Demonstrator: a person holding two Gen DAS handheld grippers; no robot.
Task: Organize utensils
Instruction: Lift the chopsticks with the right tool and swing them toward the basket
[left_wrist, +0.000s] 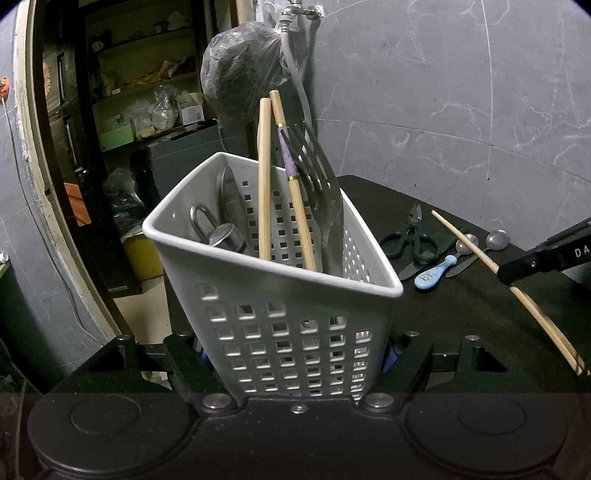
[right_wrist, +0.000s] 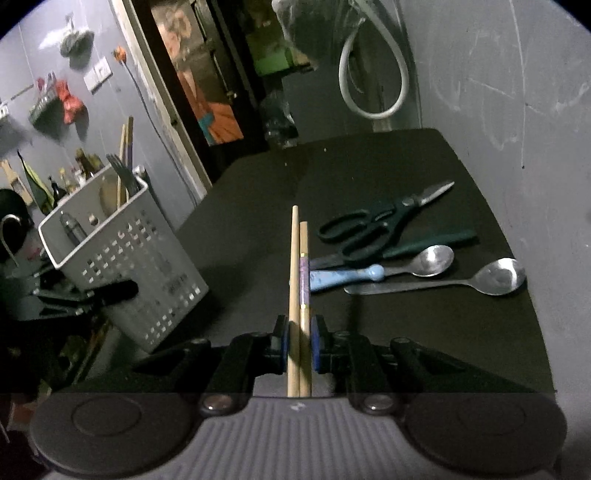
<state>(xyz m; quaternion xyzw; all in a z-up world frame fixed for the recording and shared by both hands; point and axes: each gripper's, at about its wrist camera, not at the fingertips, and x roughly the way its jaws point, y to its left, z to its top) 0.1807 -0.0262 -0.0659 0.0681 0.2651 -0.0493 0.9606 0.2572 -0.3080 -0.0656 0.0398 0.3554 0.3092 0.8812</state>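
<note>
White perforated basket is clamped by the left gripper, tilted, at the table's left edge; chopsticks, a slotted spatula and a padlock are stood inside. A pair of chopsticks is pinched between the narrow-set pads of the right gripper, raised over the table. Scissors, two spoons and a blue-handled utensil are left lying on the table. Only "DA" is readable, on the right gripper's arm in the left view
</note>
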